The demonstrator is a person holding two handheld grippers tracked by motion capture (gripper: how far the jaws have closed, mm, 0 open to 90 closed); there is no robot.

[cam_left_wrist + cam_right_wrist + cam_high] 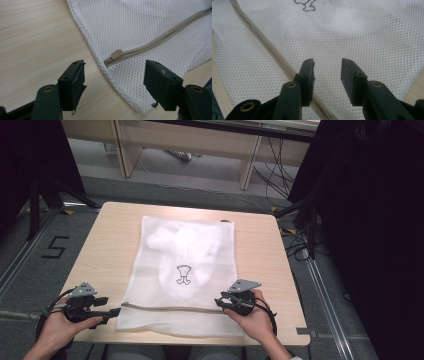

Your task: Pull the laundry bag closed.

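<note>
Two hand-held grippers flank a white mesh laundry bag (184, 270) lying flat on a pale wooden desk (100, 245), seen from the high view; the left gripper (114, 312) sits at the near-left end of the bag's beige zipper (170, 308), the right gripper (220, 302) at its near-right end, each held in a hand, with a white garment and a small dark printed emblem (184, 274) visible through the mesh

Left gripper view: the fingers (73, 83) stand wide apart and hold nothing, poised just short of the bag's corner, where the beige zipper pull (116, 54) lies at the end of the zipper (160, 41), which looks done up. The likely step is catching that pull to open the bag, so the fingers would do well to come in low and straddle the tab alone, pinching no mesh with it

Right gripper view: the fingers (308, 78) are parted to a narrower gap, empty, hovering above the mesh (367, 37) just beside the zipper line (264, 46); whether they touch the fabric cannot be told. This gripper would best pin or pinch the bag close to the zipper, keeping the cloth taut so the slider runs along the teeth instead of dragging the whole bag across the desk
</note>
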